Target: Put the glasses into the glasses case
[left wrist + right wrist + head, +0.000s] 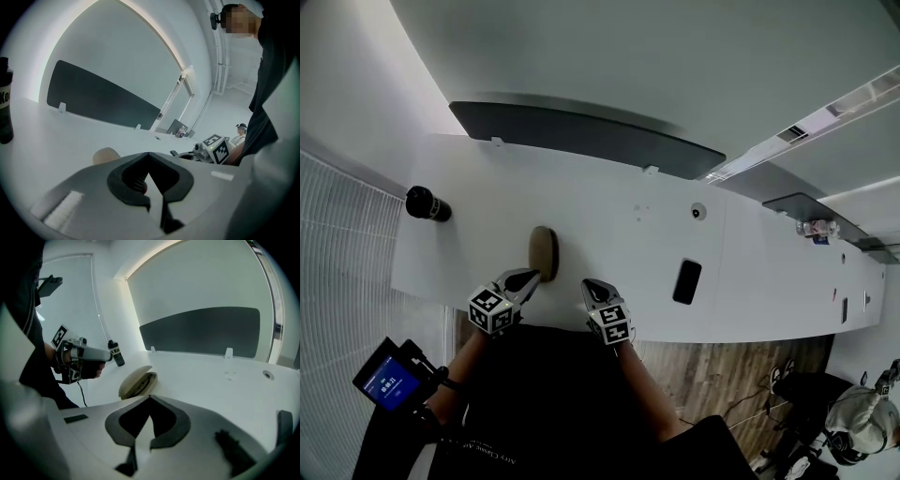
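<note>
A tan glasses case (544,251) lies on the white table (619,216) just beyond both grippers. In the right gripper view the case (132,379) stands ajar, and a dark frame, apparently the glasses (147,380), shows in the gap. My left gripper (530,275) is shut and empty, its tip close to the case's near left end. The right gripper (589,284) is shut and empty too, a little to the right of the case. From the left gripper (149,154) only the case's rounded top (106,155) shows. The right gripper (150,398) points past the case's right side.
A black bottle (427,203) stands at the table's left end. A dark phone (686,281) lies to the right near the front edge. A dark divider panel (581,136) runs along the far side. A person (853,417) sits at the lower right.
</note>
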`<state>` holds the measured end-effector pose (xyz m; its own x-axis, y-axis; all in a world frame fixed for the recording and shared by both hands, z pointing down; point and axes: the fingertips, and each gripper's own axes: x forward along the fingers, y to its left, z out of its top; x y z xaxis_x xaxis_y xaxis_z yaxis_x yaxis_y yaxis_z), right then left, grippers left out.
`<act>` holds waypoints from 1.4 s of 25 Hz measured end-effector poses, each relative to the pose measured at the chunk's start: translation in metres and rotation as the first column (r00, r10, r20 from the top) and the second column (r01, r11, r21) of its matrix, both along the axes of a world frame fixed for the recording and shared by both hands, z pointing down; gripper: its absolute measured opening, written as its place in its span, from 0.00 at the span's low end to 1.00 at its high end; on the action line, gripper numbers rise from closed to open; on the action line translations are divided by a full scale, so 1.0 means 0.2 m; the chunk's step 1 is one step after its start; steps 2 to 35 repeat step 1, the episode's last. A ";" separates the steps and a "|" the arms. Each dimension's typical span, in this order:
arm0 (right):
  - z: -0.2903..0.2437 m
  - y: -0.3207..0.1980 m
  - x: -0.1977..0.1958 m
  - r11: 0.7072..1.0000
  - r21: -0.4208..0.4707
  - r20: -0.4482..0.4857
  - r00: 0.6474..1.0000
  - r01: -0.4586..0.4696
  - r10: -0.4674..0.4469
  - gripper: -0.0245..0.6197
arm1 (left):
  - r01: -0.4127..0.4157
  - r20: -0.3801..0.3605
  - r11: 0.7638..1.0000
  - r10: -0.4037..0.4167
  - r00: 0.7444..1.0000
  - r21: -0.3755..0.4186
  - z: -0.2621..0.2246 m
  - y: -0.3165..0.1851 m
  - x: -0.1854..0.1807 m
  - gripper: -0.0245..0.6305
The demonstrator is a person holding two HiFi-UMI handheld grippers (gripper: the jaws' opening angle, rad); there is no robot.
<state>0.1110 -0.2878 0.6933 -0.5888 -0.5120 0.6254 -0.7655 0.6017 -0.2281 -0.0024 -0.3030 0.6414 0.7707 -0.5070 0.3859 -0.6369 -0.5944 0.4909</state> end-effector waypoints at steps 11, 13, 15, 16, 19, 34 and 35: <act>0.01 0.00 -0.01 1.000 0.000 0.000 1.000 0.003 -0.003 0.05 | -0.005 0.001 1.000 0.005 1.000 0.003 0.00 0.00 0.00 0.05; 0.01 0.00 -0.01 1.000 0.000 0.000 1.000 0.003 -0.003 0.05 | -0.005 0.001 1.000 0.005 1.000 0.003 0.00 0.00 0.00 0.05; 0.01 0.00 -0.01 1.000 0.000 0.000 1.000 0.003 -0.003 0.05 | -0.005 0.001 1.000 0.005 1.000 0.003 0.00 0.00 0.00 0.05; 0.01 0.00 -0.01 1.000 0.000 0.000 1.000 0.003 -0.003 0.05 | -0.005 0.001 1.000 0.005 1.000 0.003 0.00 0.00 0.00 0.05; 0.01 0.00 -0.01 1.000 0.000 0.000 1.000 0.003 -0.003 0.05 | -0.005 0.001 1.000 0.005 1.000 0.003 0.00 0.00 0.00 0.05; 0.01 0.00 -0.01 1.000 0.000 0.000 1.000 0.003 -0.003 0.05 | -0.005 0.001 1.000 0.005 1.000 0.003 0.00 0.00 0.00 0.05; 0.01 0.00 -0.01 1.000 0.000 0.000 1.000 0.003 -0.003 0.05 | -0.005 0.001 1.000 0.005 1.000 0.003 0.00 0.00 0.00 0.05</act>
